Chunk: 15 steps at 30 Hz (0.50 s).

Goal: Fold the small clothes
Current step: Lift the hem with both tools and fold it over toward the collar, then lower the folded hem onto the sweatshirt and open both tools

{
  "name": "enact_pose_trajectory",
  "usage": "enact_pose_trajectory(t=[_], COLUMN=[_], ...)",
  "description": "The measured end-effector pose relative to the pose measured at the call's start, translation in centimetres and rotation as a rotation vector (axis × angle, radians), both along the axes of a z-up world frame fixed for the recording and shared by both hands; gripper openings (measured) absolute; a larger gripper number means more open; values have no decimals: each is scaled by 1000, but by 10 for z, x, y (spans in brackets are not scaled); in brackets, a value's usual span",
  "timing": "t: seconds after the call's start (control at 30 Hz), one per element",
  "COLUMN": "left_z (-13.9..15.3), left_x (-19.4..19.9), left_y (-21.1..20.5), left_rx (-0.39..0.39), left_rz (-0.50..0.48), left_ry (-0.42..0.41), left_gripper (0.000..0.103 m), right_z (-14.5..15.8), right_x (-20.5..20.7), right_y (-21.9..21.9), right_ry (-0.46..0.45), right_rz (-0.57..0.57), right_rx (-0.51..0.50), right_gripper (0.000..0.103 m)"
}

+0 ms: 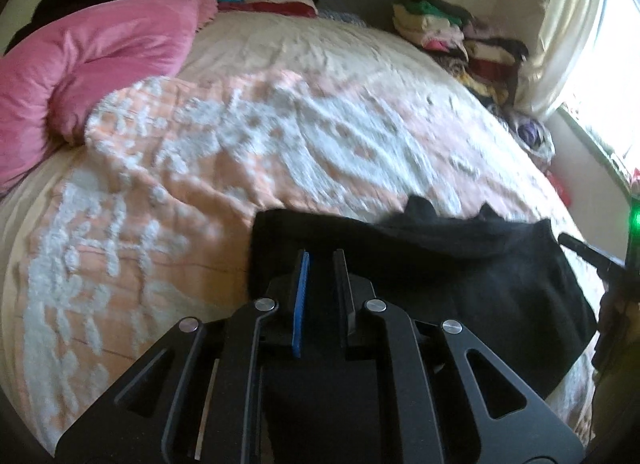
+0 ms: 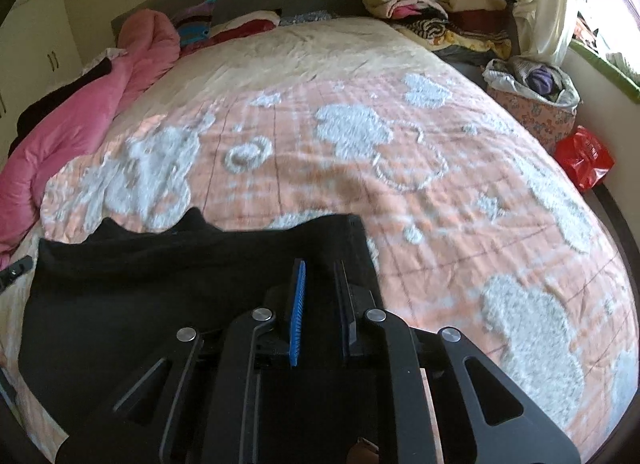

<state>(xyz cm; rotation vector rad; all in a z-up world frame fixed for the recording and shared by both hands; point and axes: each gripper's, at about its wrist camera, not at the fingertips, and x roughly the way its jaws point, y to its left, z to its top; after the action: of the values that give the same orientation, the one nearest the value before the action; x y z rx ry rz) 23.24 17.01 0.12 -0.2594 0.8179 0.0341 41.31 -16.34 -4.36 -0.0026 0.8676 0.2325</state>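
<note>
My left gripper [image 1: 322, 254] and right gripper [image 2: 320, 264] each pinch the black garment's [image 1: 460, 264] near corners over the bedspread [image 1: 200, 168].

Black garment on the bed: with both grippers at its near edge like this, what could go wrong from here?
1. The black garment is bunched along its far edge, so a fold may set creases in.
2. The left gripper and right gripper look shut near opposite corners; an uneven pull could skew it.
3. The textured bedspread may drag the cloth.

Window [image 1: 608, 76] glare, fisheye motion blur
</note>
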Motion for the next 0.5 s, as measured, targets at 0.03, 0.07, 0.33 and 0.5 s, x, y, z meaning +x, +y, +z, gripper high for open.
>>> enact_pose_trajectory(t=[0.03,0.07,0.33,0.5], left_z=[1,1,-22,-24], left_x=[0,-1,8,7], left_y=[2,6,6,5], left_rx=[0,-5,-2,36], left_rz=[6,16,16,20], left_ry=[-1,4,66,43], left_gripper=[9,11,35,0], right_z=[2,2,-17,-20], right_x=[0,0,5,2], right_y=[-2,-4,0,-6], right_ry=[-12,-15,42,36], right_rz=[-2,1,34,25], right_rx=[-9,-18,-68,-9], right_gripper=[14,20,47,8])
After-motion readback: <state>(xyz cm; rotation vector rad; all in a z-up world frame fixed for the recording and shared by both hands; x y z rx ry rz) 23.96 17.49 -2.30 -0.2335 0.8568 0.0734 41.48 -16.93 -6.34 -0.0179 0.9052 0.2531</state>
